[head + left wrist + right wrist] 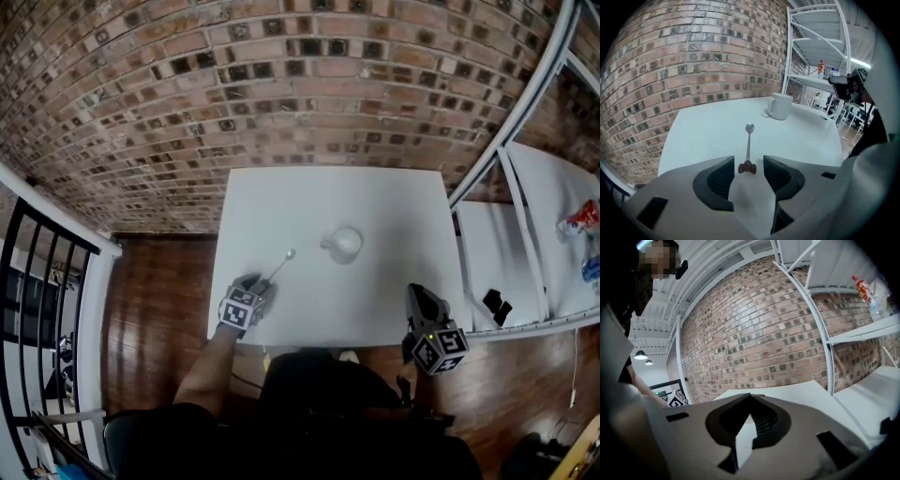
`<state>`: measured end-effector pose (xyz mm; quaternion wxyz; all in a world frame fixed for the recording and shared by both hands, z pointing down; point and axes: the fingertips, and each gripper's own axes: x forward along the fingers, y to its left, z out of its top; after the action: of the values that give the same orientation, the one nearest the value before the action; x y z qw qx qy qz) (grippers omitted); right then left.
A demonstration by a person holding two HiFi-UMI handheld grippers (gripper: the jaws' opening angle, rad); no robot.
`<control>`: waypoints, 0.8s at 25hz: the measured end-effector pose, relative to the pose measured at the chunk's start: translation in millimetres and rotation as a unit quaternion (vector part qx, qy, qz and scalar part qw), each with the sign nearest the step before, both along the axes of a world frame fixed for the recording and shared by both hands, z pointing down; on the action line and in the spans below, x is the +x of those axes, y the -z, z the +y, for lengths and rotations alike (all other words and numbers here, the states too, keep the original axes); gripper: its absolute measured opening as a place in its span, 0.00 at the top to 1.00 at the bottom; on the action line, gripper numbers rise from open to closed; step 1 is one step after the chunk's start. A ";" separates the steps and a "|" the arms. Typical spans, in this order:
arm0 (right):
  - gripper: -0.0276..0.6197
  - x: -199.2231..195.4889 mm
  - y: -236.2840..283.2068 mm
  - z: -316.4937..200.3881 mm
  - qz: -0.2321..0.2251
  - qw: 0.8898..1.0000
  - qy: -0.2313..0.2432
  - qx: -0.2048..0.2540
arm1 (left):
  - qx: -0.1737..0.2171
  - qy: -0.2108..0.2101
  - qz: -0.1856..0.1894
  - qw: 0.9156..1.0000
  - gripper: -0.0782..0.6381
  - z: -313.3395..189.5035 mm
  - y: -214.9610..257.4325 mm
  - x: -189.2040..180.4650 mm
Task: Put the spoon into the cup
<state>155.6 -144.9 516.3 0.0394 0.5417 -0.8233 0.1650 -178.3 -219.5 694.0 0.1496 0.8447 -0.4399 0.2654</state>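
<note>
A white cup (345, 244) (780, 105) stands near the middle of the white table (281, 202). A thin metal spoon (281, 265) (749, 143) lies flat to its left, bowl toward the wall and brown-tipped handle toward me. My left gripper (262, 283) (748, 169) hangs low over the table's near left part, open. The spoon's handle end sits in the gap between the jaws, and the pads do not press on it. My right gripper (418, 296) (750, 396) hovers off the table's near right corner with its jaws together and nothing in them.
A brick wall (281, 75) runs behind the table. A white metal shelf unit (525, 234) with bottles (581, 220) stands close on the right. A black railing (37, 281) is at the far left. Wooden floor (159, 291) surrounds the table.
</note>
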 end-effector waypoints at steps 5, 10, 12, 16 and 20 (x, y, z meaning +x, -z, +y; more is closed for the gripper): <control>0.95 4.3 5.3 2.5 0.010 1.000 -0.007 0.002 | -0.017 0.004 -0.004 1.000 0.61 3.4 -15.0 -1.5; 0.95 5.1 3.4 4.4 0.011 1.000 -0.005 0.001 | -0.012 0.006 0.001 1.000 0.61 2.3 -15.0 -1.0; 0.95 3.5 1.8 6.4 0.011 1.000 -0.003 -0.001 | -0.010 0.009 0.002 1.000 0.61 2.4 -14.7 -1.2; 0.95 1.9 3.0 6.9 0.012 1.000 0.002 0.000 | -0.012 0.014 0.002 1.000 0.61 2.5 -16.1 -1.9; 0.95 -0.1 5.7 5.8 0.012 1.000 0.006 0.005 | -0.017 0.034 -0.017 0.999 0.71 -1.2 -12.4 -2.4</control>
<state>155.5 -139.2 510.6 0.0472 0.5388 -0.8268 0.1543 -180.7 -220.7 706.4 0.1655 0.8223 -0.4659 0.2818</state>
